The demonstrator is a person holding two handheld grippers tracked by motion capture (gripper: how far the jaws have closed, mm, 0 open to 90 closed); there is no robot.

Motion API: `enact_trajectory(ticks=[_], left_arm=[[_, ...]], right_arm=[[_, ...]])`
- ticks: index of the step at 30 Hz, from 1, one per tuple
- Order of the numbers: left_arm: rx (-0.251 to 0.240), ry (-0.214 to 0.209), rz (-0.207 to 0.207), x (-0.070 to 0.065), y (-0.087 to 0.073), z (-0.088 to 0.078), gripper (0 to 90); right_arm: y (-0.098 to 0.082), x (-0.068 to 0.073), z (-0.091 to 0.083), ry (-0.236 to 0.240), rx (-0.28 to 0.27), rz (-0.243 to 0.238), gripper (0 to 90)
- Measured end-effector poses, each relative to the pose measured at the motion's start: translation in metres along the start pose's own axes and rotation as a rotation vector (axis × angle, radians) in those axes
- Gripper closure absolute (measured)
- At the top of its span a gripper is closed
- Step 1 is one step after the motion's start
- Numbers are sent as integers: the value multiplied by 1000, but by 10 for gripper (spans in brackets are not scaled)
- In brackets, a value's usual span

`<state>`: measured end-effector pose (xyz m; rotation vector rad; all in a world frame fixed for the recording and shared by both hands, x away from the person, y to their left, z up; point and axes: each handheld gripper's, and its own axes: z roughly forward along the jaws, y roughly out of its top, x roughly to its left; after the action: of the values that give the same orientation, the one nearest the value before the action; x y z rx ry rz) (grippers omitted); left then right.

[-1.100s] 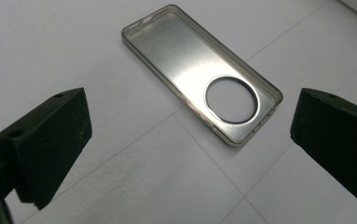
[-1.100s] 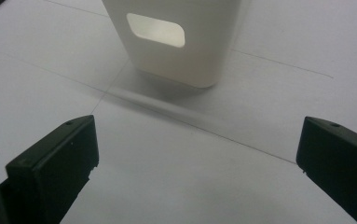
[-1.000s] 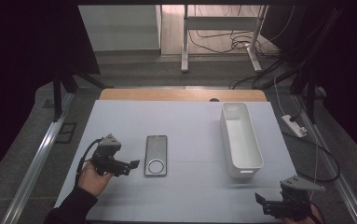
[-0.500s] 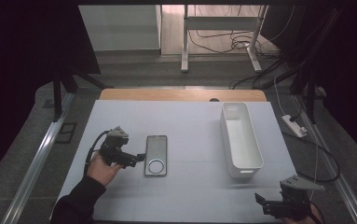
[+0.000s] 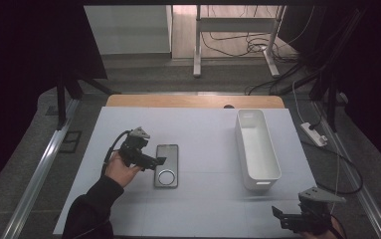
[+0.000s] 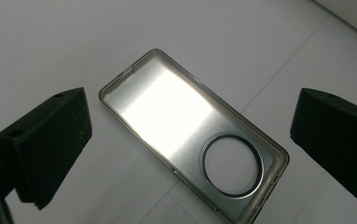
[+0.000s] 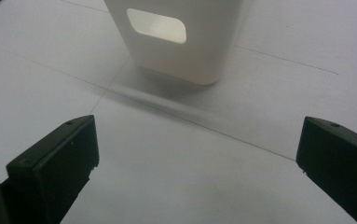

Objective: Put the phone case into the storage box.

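Phone case [image 5: 166,165], flat on table [image 5: 208,139], long axis running away from the person.
Left gripper [image 5: 154,161] at its left edge, jaws spread; right gripper [image 5: 283,217] spread, well apart.

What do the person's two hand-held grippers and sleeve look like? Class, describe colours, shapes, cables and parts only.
Both tools are black. The left gripper has two blocky, wedge-shaped jaws with small holes, a grey three-cornered plate on top and a black cable looping from its back. The right gripper has the same black jaws and grey plate. The left hand emerges from a dark long sleeve.
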<state>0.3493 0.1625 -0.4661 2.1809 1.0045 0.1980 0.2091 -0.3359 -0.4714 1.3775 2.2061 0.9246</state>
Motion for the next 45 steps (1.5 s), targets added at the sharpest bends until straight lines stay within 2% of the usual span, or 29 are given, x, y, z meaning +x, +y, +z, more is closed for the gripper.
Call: enact_trajectory(ticks=[7, 12, 13, 16, 17, 19, 21, 22, 23, 26, 29, 36, 45], left_arm=[[25, -1, 23, -3, 13, 15, 0], [45, 16, 38, -7, 19, 23, 4], [54, 35, 55, -8, 21, 26, 42], [64, 51, 65, -10, 21, 28, 173], [63, 49, 64, -9, 21, 28, 173], [56, 30, 47, -7, 21, 28, 311], [62, 6, 33, -4, 20, 28, 520], [62, 6, 33, -4, 20, 28, 586], [70, -6, 30, -3, 20, 28, 586], [94, -27, 30, -2, 21, 31, 778], [106, -38, 42, -1, 21, 34, 888], [133, -16, 65, -2, 20, 44, 889], [166, 5, 60, 4, 8, 58, 889]], right_arm=[[0, 0, 0, 1, 2, 1, 0], [0, 0, 0, 1, 1, 2, 0], [0, 0, 0, 1, 2, 1, 0], [0, 0, 1, 0, 3, 0, 0], [0, 0, 1, 0, 3, 0, 0], [0, 0, 1, 1, 4, -1, 0], [0, 0, 1, 0, 3, 0, 0], [0, 0, 1, 1, 4, 0, 0], [0, 0, 1, 1, 4, 0, 0], [0, 0, 1, 2, 6, 0, 0], [0, 0, 1, 1, 7, 0, 0], [0, 0, 1, 3, 11, 1, 0], [0, 0, 2, 4, 16, -5, 0]])
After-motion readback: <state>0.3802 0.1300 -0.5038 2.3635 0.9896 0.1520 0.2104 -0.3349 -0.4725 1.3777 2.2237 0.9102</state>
